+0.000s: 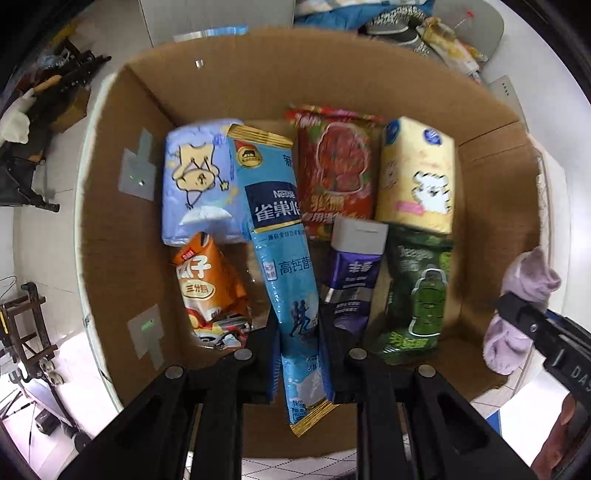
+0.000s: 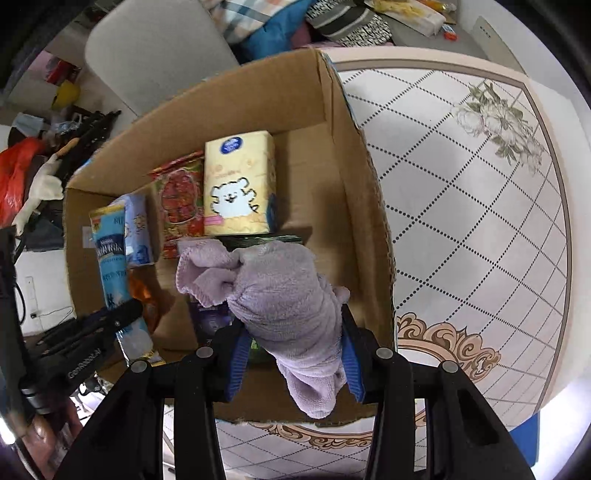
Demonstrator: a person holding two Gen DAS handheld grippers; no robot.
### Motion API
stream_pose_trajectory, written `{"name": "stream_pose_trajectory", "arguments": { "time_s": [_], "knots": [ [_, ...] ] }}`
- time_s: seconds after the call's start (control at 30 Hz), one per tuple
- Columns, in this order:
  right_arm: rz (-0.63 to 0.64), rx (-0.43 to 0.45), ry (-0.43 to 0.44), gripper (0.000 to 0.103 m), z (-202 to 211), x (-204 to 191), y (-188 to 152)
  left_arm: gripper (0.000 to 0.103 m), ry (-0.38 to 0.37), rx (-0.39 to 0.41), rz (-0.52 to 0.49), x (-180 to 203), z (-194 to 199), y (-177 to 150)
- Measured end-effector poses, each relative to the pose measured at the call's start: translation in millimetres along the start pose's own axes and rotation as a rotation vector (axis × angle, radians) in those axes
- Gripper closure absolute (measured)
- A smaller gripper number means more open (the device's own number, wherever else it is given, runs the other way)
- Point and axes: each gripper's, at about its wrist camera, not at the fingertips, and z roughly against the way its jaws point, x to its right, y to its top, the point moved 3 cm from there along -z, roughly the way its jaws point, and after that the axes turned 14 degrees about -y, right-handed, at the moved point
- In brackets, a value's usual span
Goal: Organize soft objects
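Observation:
An open cardboard box point(image 1: 110, 206) point(image 2: 354, 155) holds several soft packs. My left gripper point(image 1: 298, 332) is shut on a long blue Nestle milk powder pouch point(image 1: 284, 240) and holds it over the box's middle; the pouch also shows in the right wrist view point(image 2: 110, 251). My right gripper point(image 2: 291, 332) is shut on a rolled lilac towel point(image 2: 284, 295) above the box's near right part; it shows in the left wrist view point(image 1: 517, 314) at the box's right wall. In the box lie a blue tissue pack point(image 1: 195, 181), a yellow tissue pack point(image 1: 417, 173) point(image 2: 240, 184), a red snack bag point(image 1: 332, 166) and a green bag point(image 1: 417, 295).
An orange snack bag point(image 1: 210, 291) and a purple tube with a white cap point(image 1: 351, 273) also lie in the box. The box stands on a round table with a diamond pattern point(image 2: 480, 221). Clothes and cushions point(image 2: 295, 22) are piled behind it. Dark stands point(image 1: 22, 325) are at the left.

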Motion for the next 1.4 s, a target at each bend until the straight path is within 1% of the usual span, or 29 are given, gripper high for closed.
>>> {"name": "stream_pose_trajectory", "arguments": {
  "time_s": [0.1,0.2,0.23,0.27,0.37,0.4,0.47,0.53,0.6,0.73,0.83,0.87,0.93,0.97,1.0,1.03,1.07,1.13,1.23,1.27,1.33,1.4],
  "knots": [
    [-0.01,-0.015,-0.022,0.055,-9.7,0.4,2.3,0.084,0.006,-0.012,0.017,-2.6,-6.6,0.2],
    [-0.015,-0.026,-0.032,0.049,-14.8,2.1,4.0,0.081,0.013,-0.007,0.032,-0.9,-4.6,-1.0],
    [-0.019,-0.026,-0.028,0.045,-13.4,2.4,4.3,0.08,0.017,-0.001,0.035,0.2,-2.7,-1.6],
    [-0.028,-0.029,-0.02,0.043,-13.3,3.6,4.2,0.078,0.019,0.001,0.04,1.1,-0.9,-2.7],
    [-0.032,-0.029,-0.008,0.043,-11.0,4.7,3.7,0.077,0.013,0.012,0.04,6.4,5.2,-7.3],
    [-0.027,-0.028,-0.007,0.043,-9.0,4.5,3.1,0.075,0.013,0.018,0.038,9.6,7.8,-8.6],
    [-0.02,-0.028,-0.001,0.036,-4.2,5.3,1.9,0.073,0.012,0.032,0.036,13.1,14.1,-12.4],
    [-0.011,-0.019,0.006,0.033,2.5,5.6,0.1,0.072,0.01,0.055,0.027,18.4,22.6,-17.4],
    [0.001,-0.008,0.006,0.033,7.9,4.6,-2.0,0.071,0.015,0.082,0.022,23.8,32.6,-23.7],
    [0.032,0.033,-0.024,0.033,20.6,3.3,-10.7,0.069,0.013,0.146,0.022,30.6,51.1,-37.3],
    [0.059,0.059,-0.04,0.033,29.1,4.2,-18.8,0.069,0.029,0.205,0.014,38.0,69.8,-45.5],
    [0.069,0.07,-0.049,0.033,32.1,4.8,-22.0,0.067,0.033,0.219,0.013,39.0,73.9,-45.4],
    [0.083,0.094,-0.065,0.033,37.0,5.9,-26.9,0.056,0.052,0.251,0.005,42.5,82.4,-51.8],
    [0.092,0.108,-0.07,0.033,41.5,7.4,-30.3,0.044,0.06,0.261,0.004,43.7,81.7,-50.3],
    [0.098,0.119,-0.074,0.033,44.5,8.3,-32.7,0.027,0.074,0.275,0.001,45.5,83.8,-52.5],
    [0.101,0.129,-0.078,0.032,47.6,10.0,-34.6,0.019,0.088,0.287,-0.003,46.5,85.2,-54.9],
    [0.107,0.142,-0.081,0.026,50.7,11.0,-37.4,0.011,0.098,0.297,-0.005,48.2,86.5,-56.3],
    [0.122,0.168,-0.094,0.021,56.4,11.9,-42.9,0.009,0.107,0.313,-0.001,51.4,89.5,-62.0],
    [0.127,0.187,-0.097,0.02,61.8,14.2,-48.9,0.008,0.106,0.328,0.008,54.0,92.7,-68.6],
    [0.126,0.19,-0.096,0.012,63.5,15.6,-50.7,0.008,0.107,0.332,0.008,54.7,93.7,-70.6],
    [0.119,0.2,-0.083,0.0,66.6,18.7,-53.2,0.007,0.114,0.345,0.008,56.8,97.3,-75.8],
    [0.116,0.215,-0.086,0.0,69.5,21.7,-55.1,0.007,0.123,0.356,0.007,58.5,100.4,-79.7]
  ]
}}
